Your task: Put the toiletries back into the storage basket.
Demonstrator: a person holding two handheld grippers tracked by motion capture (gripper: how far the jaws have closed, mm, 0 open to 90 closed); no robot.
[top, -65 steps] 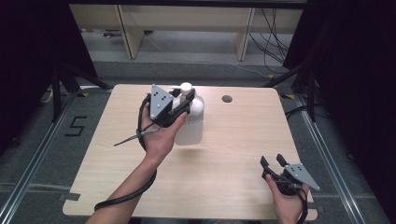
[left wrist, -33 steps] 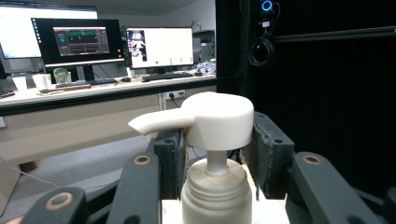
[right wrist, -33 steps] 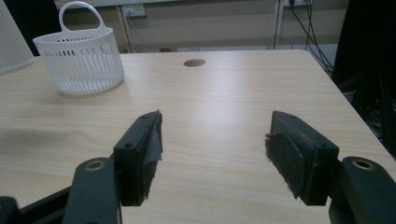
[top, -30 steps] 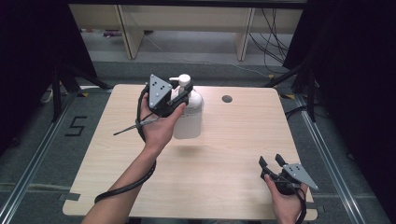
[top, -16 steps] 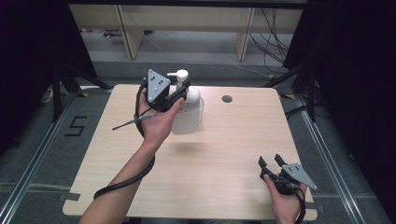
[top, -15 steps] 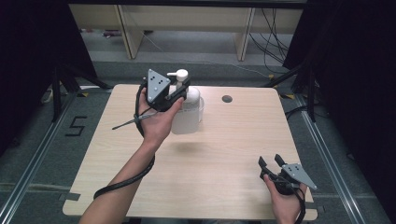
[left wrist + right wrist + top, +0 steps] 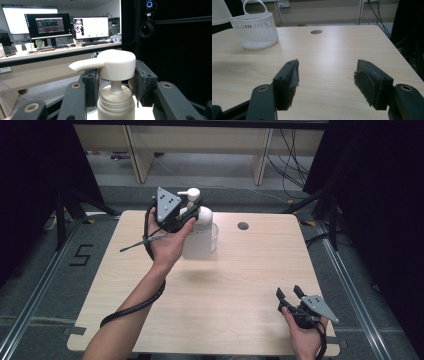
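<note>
White pump bottle (image 7: 199, 232) clamped in raised left gripper (image 7: 181, 210) jaws; right gripper (image 7: 292, 299) low, jaws wide.

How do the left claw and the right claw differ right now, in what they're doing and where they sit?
The left claw is shut on the pump bottle, its pads pressing the neck below the pump head; the right claw stands open with nothing between its jaws. In the high view the left claw holds the bottle up over the far middle of the table, while the right claw rests low at the near right corner. Both have black jaws and a grey three-cornered plate.
</note>
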